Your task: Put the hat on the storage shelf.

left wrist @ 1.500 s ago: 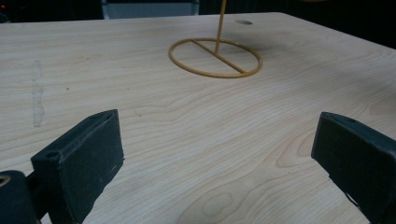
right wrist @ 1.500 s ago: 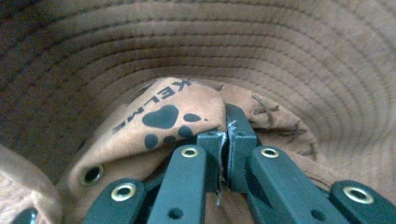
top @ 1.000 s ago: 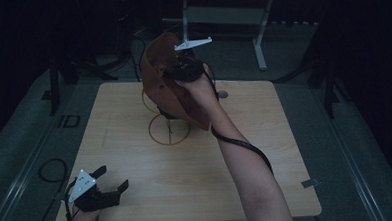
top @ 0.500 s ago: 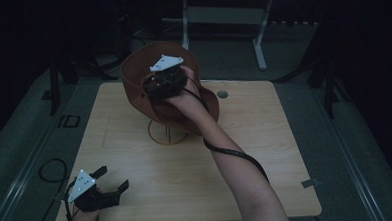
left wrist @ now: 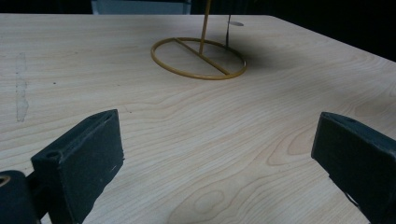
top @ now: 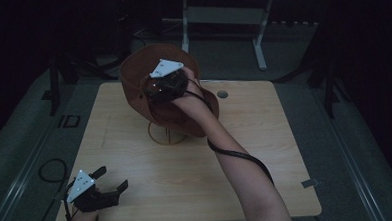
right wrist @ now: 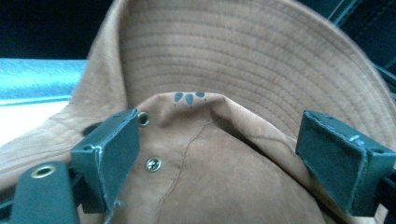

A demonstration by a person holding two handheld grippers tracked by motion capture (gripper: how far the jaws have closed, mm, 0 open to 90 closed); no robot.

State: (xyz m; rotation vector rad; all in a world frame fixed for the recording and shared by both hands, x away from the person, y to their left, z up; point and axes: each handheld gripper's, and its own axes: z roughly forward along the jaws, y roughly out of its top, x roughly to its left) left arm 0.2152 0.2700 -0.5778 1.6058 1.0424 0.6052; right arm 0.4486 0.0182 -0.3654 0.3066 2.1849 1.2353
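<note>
High view: a brown hat [top: 155,77] sits on a gold wire stand [top: 166,135] at the far middle of the wooden bench [top: 266,152]. The right gripper [top: 158,89] is at the crown; the left gripper [top: 105,187] rests near the bench's front left corner.

Left gripper view: jaws wide apart, nothing between them.

Right gripper view: jaws have just been opening and now straddle the crown without pressing. The hat looks freshly placed, so next the hand likely needs to draw clear without nudging it.

wooden table [top: 136,158], metal frame [top: 225,14], floor cable [top: 49,172]
</note>
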